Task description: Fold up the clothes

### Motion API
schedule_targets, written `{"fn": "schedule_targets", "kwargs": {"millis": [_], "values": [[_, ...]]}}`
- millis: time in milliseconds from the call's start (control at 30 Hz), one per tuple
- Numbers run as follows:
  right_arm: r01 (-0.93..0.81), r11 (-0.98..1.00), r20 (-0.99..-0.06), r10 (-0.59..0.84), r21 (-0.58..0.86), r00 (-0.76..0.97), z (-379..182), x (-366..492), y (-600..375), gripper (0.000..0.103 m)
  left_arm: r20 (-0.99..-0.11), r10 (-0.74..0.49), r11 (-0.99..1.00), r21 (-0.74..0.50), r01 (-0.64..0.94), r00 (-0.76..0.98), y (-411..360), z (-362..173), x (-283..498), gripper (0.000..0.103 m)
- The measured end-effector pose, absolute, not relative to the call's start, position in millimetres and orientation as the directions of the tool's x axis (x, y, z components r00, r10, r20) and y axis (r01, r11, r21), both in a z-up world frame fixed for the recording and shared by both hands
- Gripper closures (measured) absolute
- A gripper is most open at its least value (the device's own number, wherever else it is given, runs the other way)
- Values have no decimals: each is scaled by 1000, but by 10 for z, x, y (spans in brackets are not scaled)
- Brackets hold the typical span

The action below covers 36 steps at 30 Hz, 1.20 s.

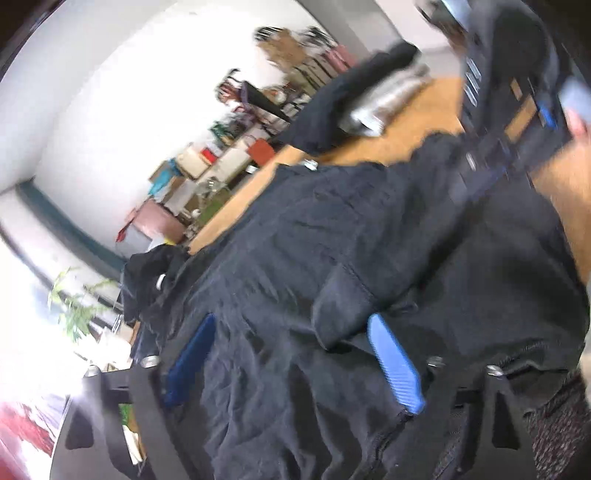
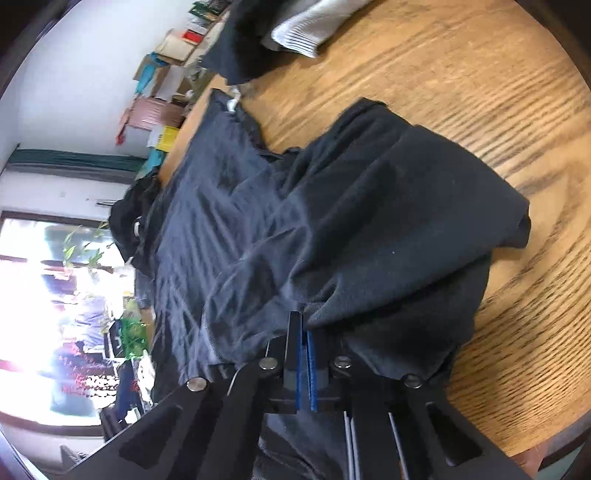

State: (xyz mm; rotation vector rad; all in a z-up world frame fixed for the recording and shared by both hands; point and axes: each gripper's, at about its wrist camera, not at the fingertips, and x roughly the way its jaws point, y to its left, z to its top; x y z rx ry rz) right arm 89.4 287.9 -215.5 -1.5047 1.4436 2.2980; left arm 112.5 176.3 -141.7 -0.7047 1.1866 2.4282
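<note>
A dark navy garment (image 1: 332, 236) lies spread and rumpled over the wooden table (image 1: 417, 122). My left gripper (image 1: 291, 321) hovers just over it, open, blue fingers (image 1: 395, 365) wide apart, with a raised fold of the cloth between them. In the right wrist view the same garment (image 2: 369, 221) is bunched and folded over itself on the wooden table (image 2: 461, 81). My right gripper (image 2: 303, 332) is shut on the garment's edge, its blue pads pressed together with cloth pinched at their tips. The other gripper and a hand (image 1: 561, 158) show at the left wrist view's upper right.
More dark clothes and a grey-white knit piece (image 2: 306, 29) lie at the table's far end. Another dark garment (image 2: 131, 218) hangs off the table's left edge. Beyond the table stand cluttered shelves with boxes (image 1: 207, 166), a plant (image 1: 74, 306) and a bright window.
</note>
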Motion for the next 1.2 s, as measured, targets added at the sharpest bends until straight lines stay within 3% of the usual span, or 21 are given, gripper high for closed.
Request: {"fn": "schedule_targets", "kwargs": {"millis": [133, 367, 633, 667, 700, 800, 1100, 1200], "values": [[-459, -555, -708, -406, 694, -578, -1999, 934, 2956, 98, -553, 65, -516, 694, -502, -831, 1828, -1499, 1104, 34], [-421, -514, -645, -410, 748, -645, -1781, 948, 3041, 98, -564, 159, -513, 654, -556, -810, 1941, -1432, 1154, 34], [-394, -498, -615, -430, 773, -661, -1702, 929, 3084, 98, -582, 114, -534, 647, -543, -805, 2134, -1598, 1043, 34], [-392, -498, -613, -430, 774, -663, -1693, 934, 3093, 98, -588, 110, -550, 636, -542, -802, 2131, -1598, 1008, 40], [-389, -499, -612, -429, 774, -664, -1683, 943, 3106, 98, -594, 110, -566, 622, -542, -797, 2121, -1595, 976, 60], [-384, -505, -609, -423, 773, -671, -1649, 976, 3141, 98, -602, 88, -615, 594, -519, -794, 2066, -1586, 866, 94], [-383, -512, -615, -423, 768, -666, -1640, 1105, 3172, 98, -489, 58, -653, 641, -403, -871, 1991, -1382, 746, 97], [-392, -520, -628, -425, 759, -652, -1659, 1051, 3140, 98, -411, 30, -678, 661, -321, -911, 1925, -1146, 558, 97]]}}
